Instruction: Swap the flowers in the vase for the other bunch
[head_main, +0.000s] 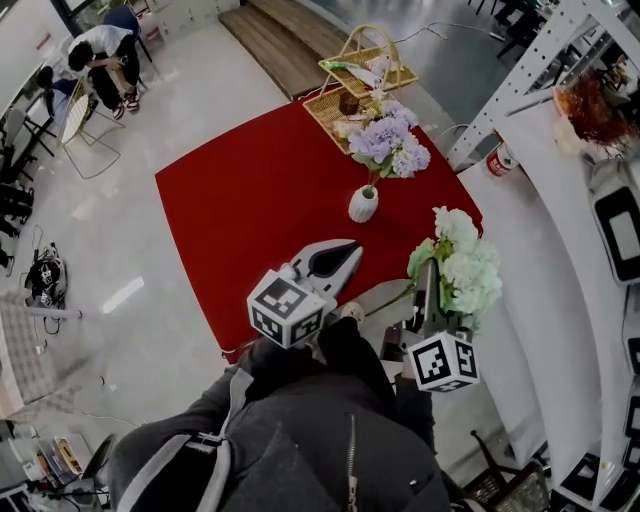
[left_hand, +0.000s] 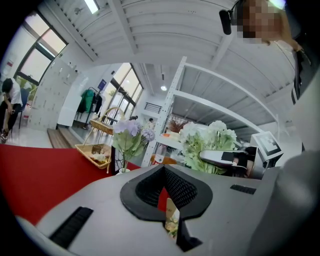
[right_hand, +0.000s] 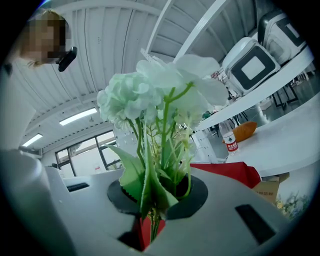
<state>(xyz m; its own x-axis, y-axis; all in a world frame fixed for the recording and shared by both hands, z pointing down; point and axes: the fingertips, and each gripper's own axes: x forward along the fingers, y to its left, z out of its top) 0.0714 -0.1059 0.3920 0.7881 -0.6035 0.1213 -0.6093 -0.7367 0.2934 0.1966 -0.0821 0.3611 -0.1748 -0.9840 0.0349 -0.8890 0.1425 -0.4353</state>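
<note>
The right tongs (right_hand: 150, 222) clamp the white bunch (right_hand: 155, 100) by its stems near the table (head_main: 250, 200) corner; the left tongs (left_hand: 167, 207) are closed, empty. The vase (head_main: 363, 204) holds purple flowers (head_main: 390, 145). Both bunches are probably light and floppy, so grip the stems low.

Two flower bunches here, purple bunch (head_main: 390, 143) and white bunch (head_main: 462, 265), one white vase (head_main: 363, 204), one handled basket (head_main: 366, 60), one flat wicker tray (head_main: 325, 106), one red tabletop (head_main: 250, 200), one bottle (head_main: 500, 160), two tools, left tool (head_main: 345, 252), right tool (head_main: 428, 285).
</note>
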